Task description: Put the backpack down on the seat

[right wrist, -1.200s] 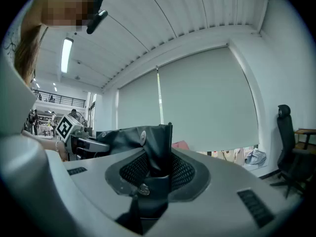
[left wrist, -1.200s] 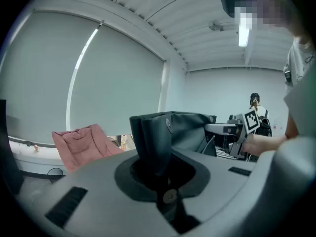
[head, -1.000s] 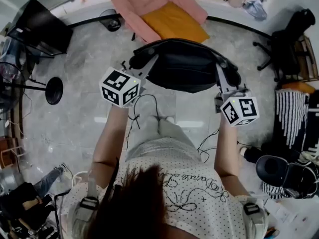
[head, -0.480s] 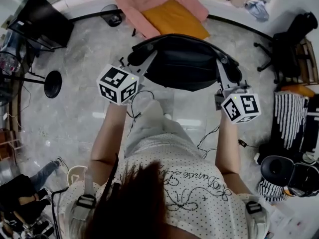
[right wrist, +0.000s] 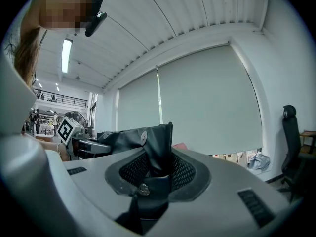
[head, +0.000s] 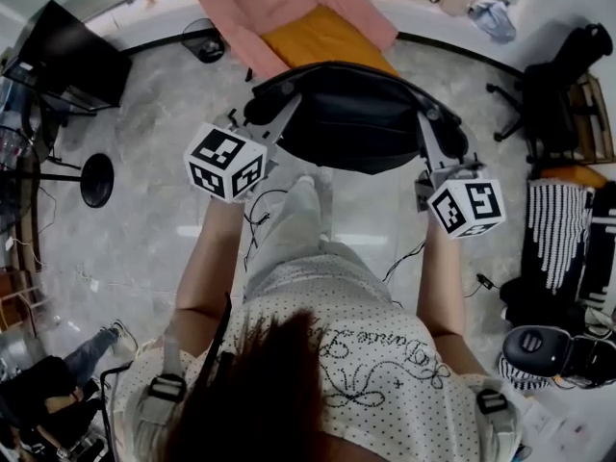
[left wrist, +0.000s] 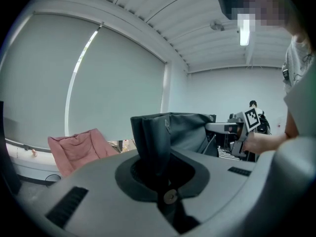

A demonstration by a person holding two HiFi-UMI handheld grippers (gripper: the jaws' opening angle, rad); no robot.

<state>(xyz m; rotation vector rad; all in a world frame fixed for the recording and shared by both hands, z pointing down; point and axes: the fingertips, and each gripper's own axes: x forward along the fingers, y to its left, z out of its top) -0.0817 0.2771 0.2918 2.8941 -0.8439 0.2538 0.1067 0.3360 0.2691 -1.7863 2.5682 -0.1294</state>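
Note:
A black backpack (head: 356,123) hangs in the air over the grey floor, held up by both grippers. My left gripper (head: 262,115) is shut on a fold of its fabric (left wrist: 155,132) at its left end. At the right end my right gripper (head: 435,141) is shut on another fold (right wrist: 157,144). The seat is a pink chair (head: 279,3) with an orange cushion (head: 322,37), just beyond the backpack; the pink chair (left wrist: 76,149) also shows low at the left in the left gripper view. The backpack's far edge overlaps the cushion's near edge in the head view.
A black screen (head: 67,61) and a round stand base (head: 96,179) sit on the left. A black office chair (head: 558,85), a striped cloth (head: 558,234) and a dark round object (head: 539,352) crowd the right. Cables (head: 404,263) lie on the floor by the person's feet.
The backpack and both grippers have moved a little forward, toward the pink chair. One of the person's legs has stepped forward under the backpack. Both grips are unchanged.

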